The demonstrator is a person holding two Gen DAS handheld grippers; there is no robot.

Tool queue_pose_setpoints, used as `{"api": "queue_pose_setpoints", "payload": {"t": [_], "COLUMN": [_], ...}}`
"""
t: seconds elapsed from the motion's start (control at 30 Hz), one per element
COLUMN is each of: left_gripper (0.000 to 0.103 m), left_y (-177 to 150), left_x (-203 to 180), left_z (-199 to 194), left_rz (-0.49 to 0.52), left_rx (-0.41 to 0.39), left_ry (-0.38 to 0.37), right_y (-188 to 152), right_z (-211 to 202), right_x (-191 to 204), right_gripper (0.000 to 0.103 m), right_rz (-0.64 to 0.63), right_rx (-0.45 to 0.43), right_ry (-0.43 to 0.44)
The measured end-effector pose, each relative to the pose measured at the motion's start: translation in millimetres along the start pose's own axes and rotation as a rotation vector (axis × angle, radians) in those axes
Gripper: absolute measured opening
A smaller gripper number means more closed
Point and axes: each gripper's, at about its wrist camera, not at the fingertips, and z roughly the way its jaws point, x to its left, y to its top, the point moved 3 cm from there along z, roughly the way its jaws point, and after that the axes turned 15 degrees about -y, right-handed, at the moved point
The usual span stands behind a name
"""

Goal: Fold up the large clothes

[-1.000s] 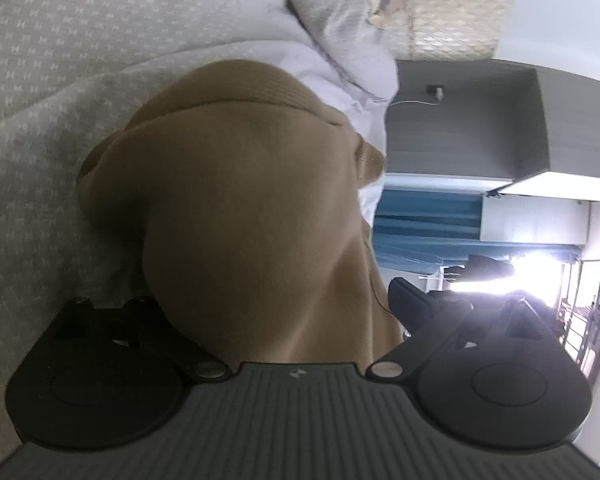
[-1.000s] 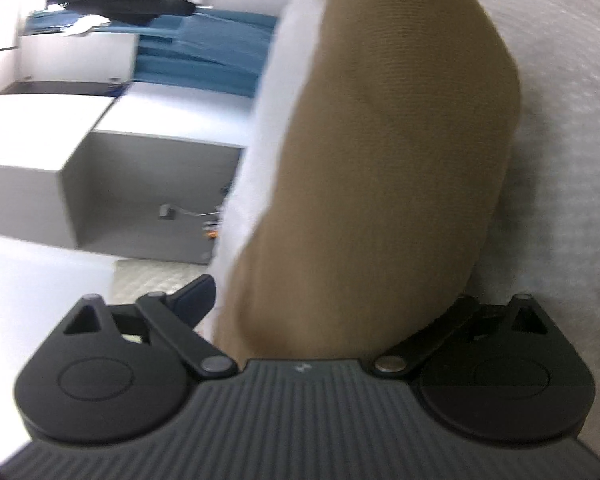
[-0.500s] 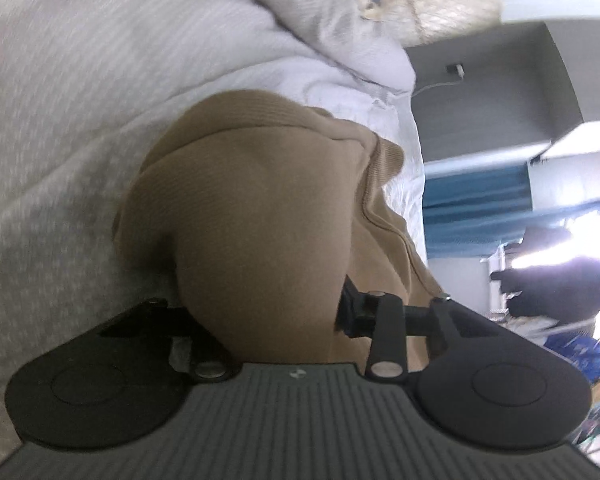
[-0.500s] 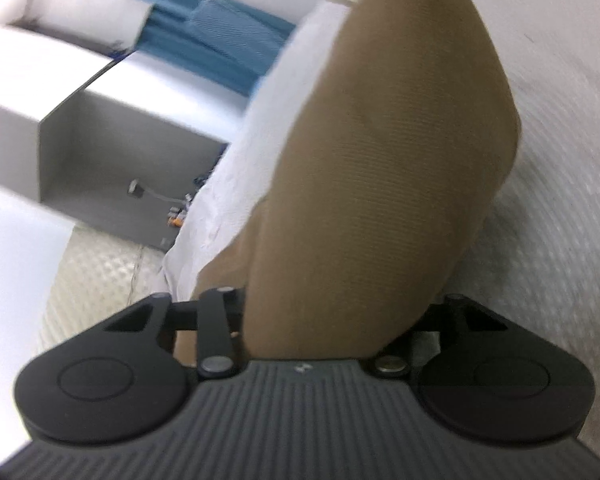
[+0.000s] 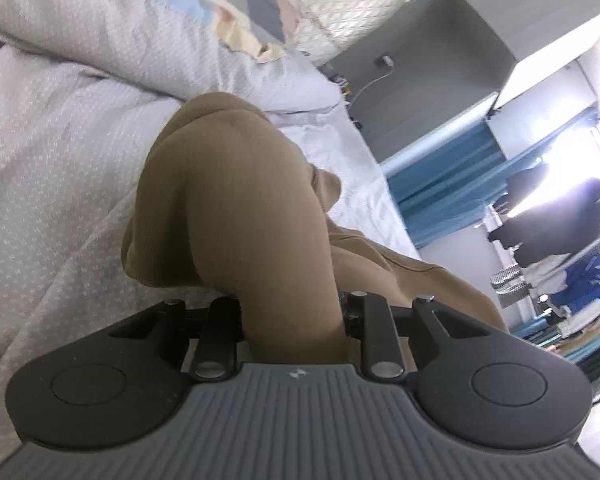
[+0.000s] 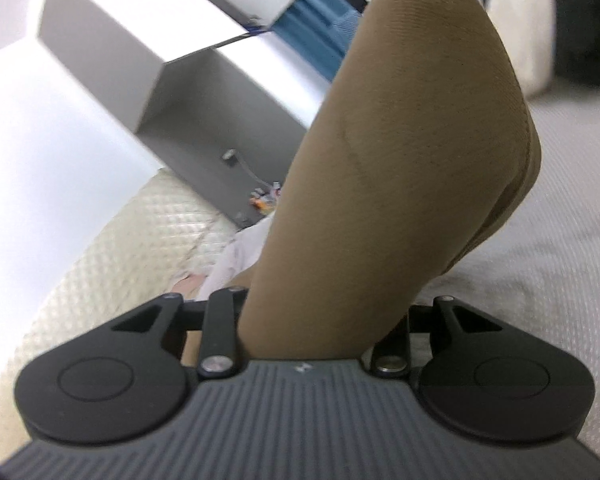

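A large tan ribbed knit garment (image 5: 236, 200) lies bunched on a pale grey dotted bedspread (image 5: 52, 168). My left gripper (image 5: 292, 320) is shut on a fold of it; the cloth rises from between the jaws and hides the fingertips. In the right wrist view the same tan garment (image 6: 400, 152) fills the middle, lifted off the bedspread (image 6: 540, 248). My right gripper (image 6: 316, 328) is shut on its edge, and the fingertips are covered by cloth.
A pillow (image 5: 112, 24) with a pastel cover lies at the head of the bed. A quilted cream headboard (image 6: 112, 264) and a grey cabinet (image 6: 204, 92) with a charger cable stand behind. Blue curtains (image 5: 452, 168) and hanging clothes (image 5: 560, 216) are farther off.
Both grippers have closed from wide open onto the tan garment. Both have then lifted and tilted, drawing the cloth up off the bedspread.
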Motion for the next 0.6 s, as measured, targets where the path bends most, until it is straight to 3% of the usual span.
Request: {"api": "queue_pose_setpoints", "payload": {"t": [0.3,0.6], "left_gripper": [0.027,0.027], "left_y": [-11.7,-38.8], "left_x": [-54.3,-146.5], "left_z": [-50.3,-54.1], "left_rz": [0.077,0.135], "left_rx": [0.018,0.056], "left_ry": [-0.125,-0.263], "right_y": [31.2,91.7], "right_z": [-61.2,-149.5], "right_x": [4.2,-4.6], "right_gripper": [0.040,0.040], "right_rz": [-0.018,-0.053], "right_rx": [-0.047,-0.178], "right_ry": [0.056,0.085]}}
